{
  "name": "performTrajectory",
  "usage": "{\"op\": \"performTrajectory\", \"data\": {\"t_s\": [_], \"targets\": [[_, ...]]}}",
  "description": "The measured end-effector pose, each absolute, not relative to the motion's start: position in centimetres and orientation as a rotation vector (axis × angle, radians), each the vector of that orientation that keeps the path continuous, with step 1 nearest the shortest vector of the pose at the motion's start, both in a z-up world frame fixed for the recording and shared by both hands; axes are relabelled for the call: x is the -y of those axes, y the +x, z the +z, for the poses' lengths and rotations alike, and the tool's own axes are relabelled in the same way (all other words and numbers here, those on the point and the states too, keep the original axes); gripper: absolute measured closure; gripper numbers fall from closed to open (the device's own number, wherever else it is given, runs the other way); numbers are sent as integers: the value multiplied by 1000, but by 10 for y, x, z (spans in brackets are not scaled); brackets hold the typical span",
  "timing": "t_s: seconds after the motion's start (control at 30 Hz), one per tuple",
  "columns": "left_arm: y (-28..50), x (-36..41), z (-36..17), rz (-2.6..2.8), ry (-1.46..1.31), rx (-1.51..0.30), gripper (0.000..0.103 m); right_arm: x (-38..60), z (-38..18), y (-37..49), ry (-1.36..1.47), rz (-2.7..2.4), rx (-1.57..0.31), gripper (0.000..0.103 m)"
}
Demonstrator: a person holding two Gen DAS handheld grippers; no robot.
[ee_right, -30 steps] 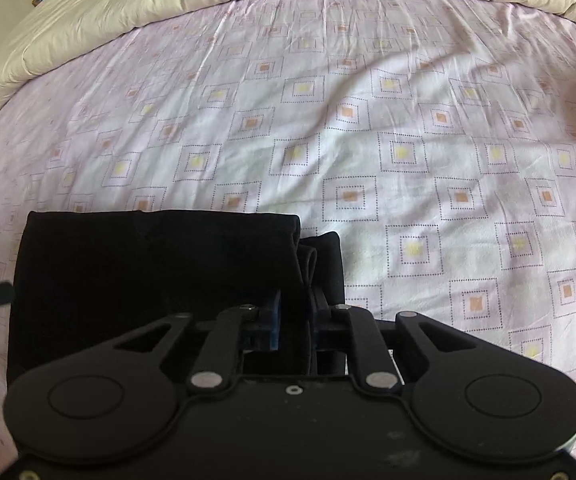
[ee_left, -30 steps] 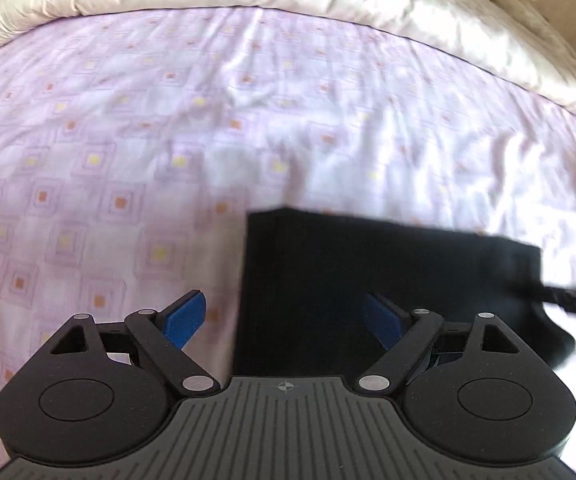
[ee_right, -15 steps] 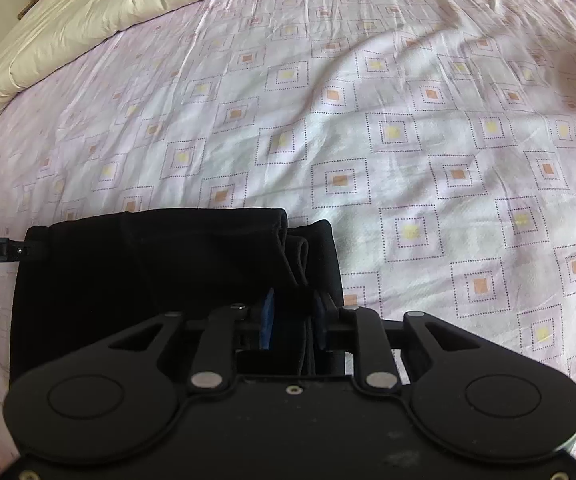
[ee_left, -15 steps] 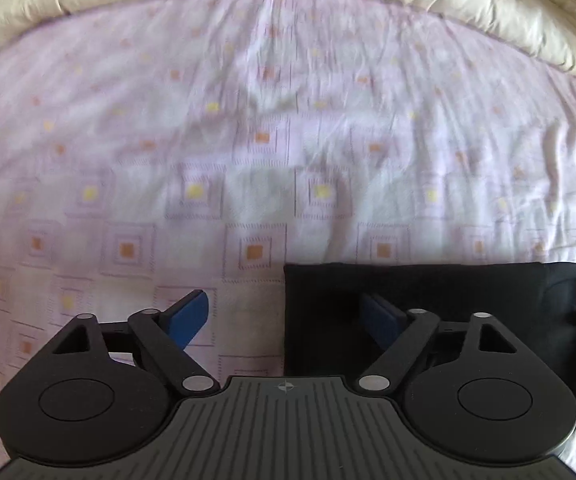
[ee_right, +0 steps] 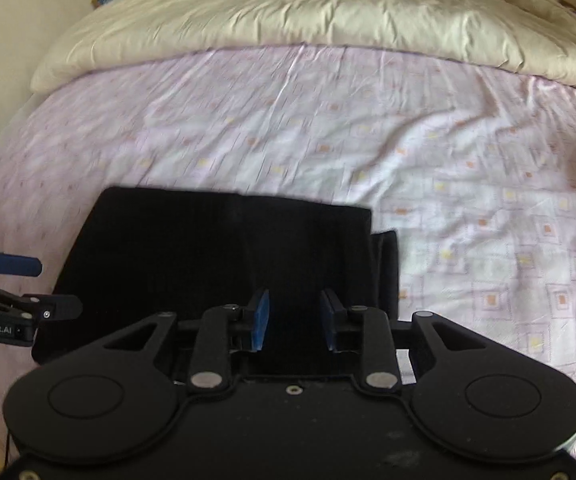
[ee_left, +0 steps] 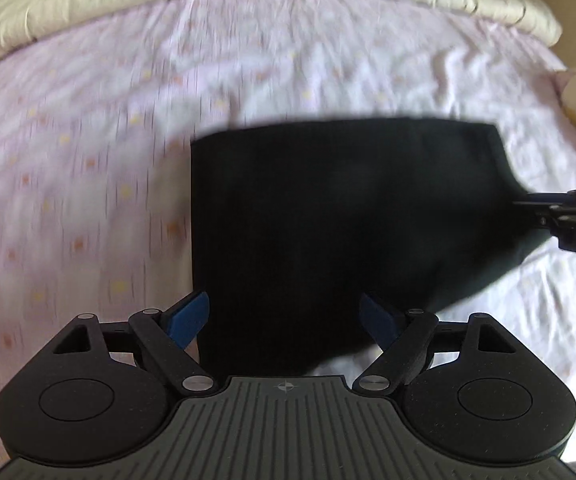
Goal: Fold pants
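Presently, the folded black pants (ee_right: 223, 256) lie flat on the pink patterned bed sheet (ee_right: 328, 128). Left gripper (ee_left: 285, 316) jaws spread wide, released; right gripper (ee_right: 295, 320) jaws parted over the fabric, gripping nothing.

- a bed is covered by a pale pink sheet (ee_right: 368, 128) printed with small squares.
- a cream duvet (ee_right: 308, 20) is bunched along its far side.
- a pale wall (ee_right: 19, 20) is seen at the left.
- soft daylight is cast throughout.
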State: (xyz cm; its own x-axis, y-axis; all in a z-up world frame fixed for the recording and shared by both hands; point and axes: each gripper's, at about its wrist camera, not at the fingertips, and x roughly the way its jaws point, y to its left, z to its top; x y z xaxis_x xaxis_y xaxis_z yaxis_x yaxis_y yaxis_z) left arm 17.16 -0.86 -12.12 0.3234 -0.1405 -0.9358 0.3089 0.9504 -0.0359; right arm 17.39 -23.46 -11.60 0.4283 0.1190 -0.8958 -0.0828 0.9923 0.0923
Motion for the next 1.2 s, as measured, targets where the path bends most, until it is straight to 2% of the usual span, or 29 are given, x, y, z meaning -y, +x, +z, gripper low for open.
{"op": "performTrajectory", "data": {"t_s": [0.1,0.17,0.23,0.5,0.63,0.7,0.8,0.93,1.2], "targets": [[167,4,-149,-238,187,-1314,20,235,-141,169,64,89,-1240,77],[169,-1,-152,-238,162,-1344,21,233,-140,164,60,89,-1228,78],[172,-7,-149,-229,112,-1368,22,230,-133,163,49,116,-1222,73],[163,-8,-92,-220,10,-1249,27,233,-93,150,100,122,-1129,69],[155,4,-65,-230,9,-1151,38,236,-84,138,142,94,-1106,64],[152,10,-58,-223,42,-1106,39,243,-84,134,176,60,-1100,62],[155,21,-58,-196,125,-1063,45,258,-89,138,202,11,-1106,59],[165,24,-65,-191,184,-1053,45,281,-99,148,198,-35,-1126,57],[188,1,-92,-211,68,-1148,45,306,-110,171,274,-31,-1155,54]]}}
